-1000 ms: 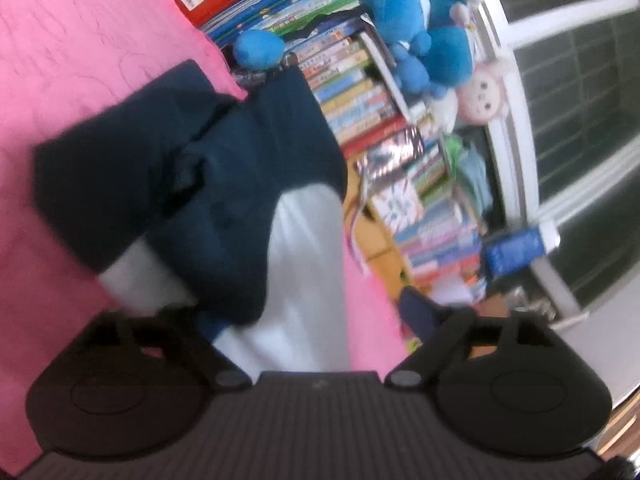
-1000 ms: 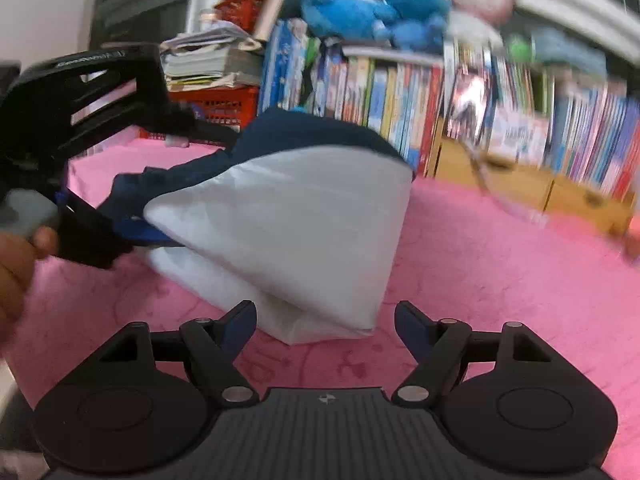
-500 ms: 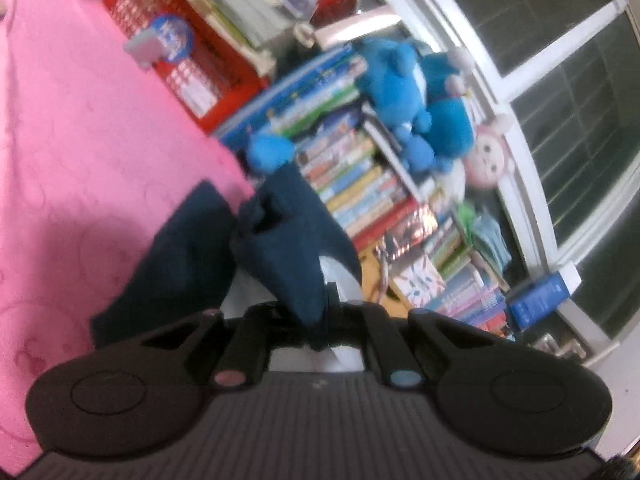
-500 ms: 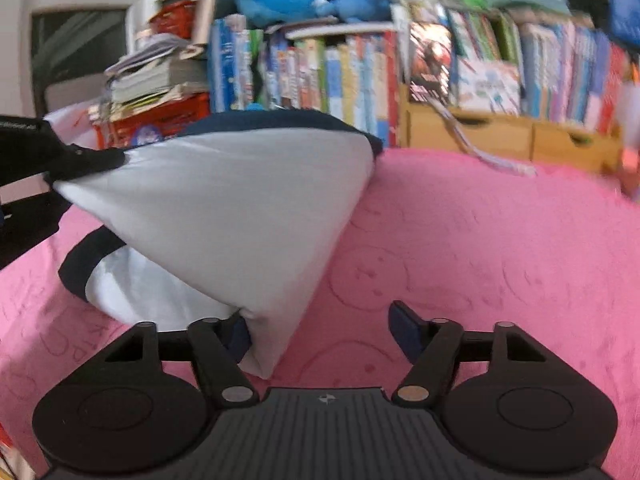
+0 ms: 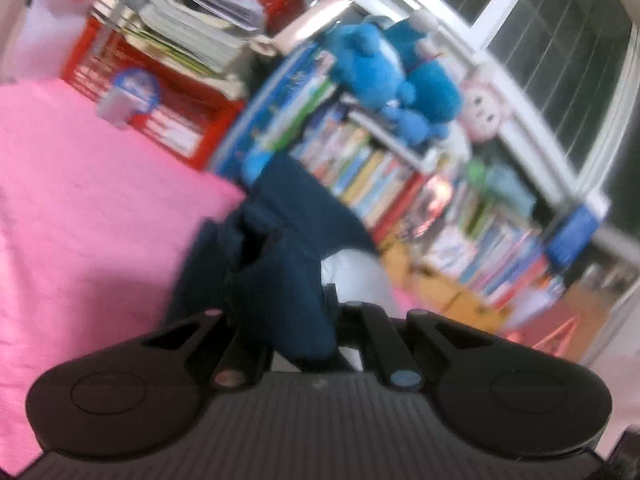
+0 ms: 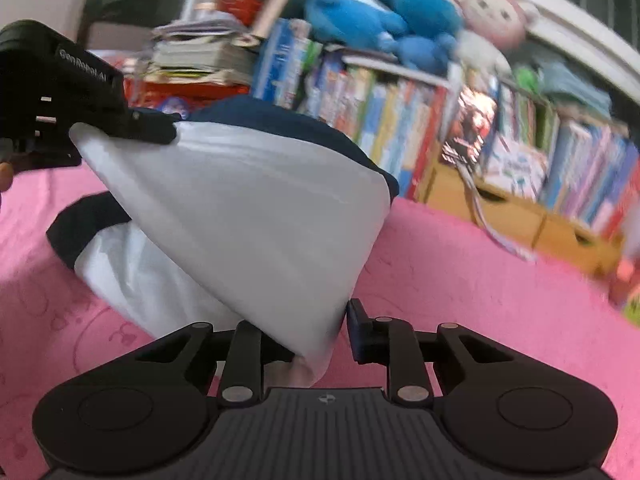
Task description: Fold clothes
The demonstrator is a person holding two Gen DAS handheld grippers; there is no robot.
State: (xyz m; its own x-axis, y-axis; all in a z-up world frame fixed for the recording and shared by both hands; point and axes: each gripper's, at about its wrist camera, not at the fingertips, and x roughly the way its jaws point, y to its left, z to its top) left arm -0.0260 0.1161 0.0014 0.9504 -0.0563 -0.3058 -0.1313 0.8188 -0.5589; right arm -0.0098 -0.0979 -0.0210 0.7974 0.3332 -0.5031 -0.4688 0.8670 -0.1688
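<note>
A white and navy garment (image 6: 248, 216) is held up over the pink cloth-covered surface (image 6: 460, 280). My left gripper (image 5: 298, 320) is shut on a navy part of the garment (image 5: 280, 264); it also shows in the right wrist view (image 6: 132, 128), pinching the garment's upper left corner. My right gripper (image 6: 308, 336) is closed around the white lower corner, with the fabric between its fingers. The garment hangs stretched between the two grippers, and its lower layer rests on the pink surface.
A bookshelf (image 6: 500, 140) full of books runs along the back with blue plush toys (image 6: 360, 12) and a pink one on top. A red basket (image 5: 160, 92) with stacked papers stands at the back left. Windows are behind.
My left gripper closed on the navy fabric and lifted it. My right gripper moved in and closed on the white corner. The garment rose off the pink surface.
</note>
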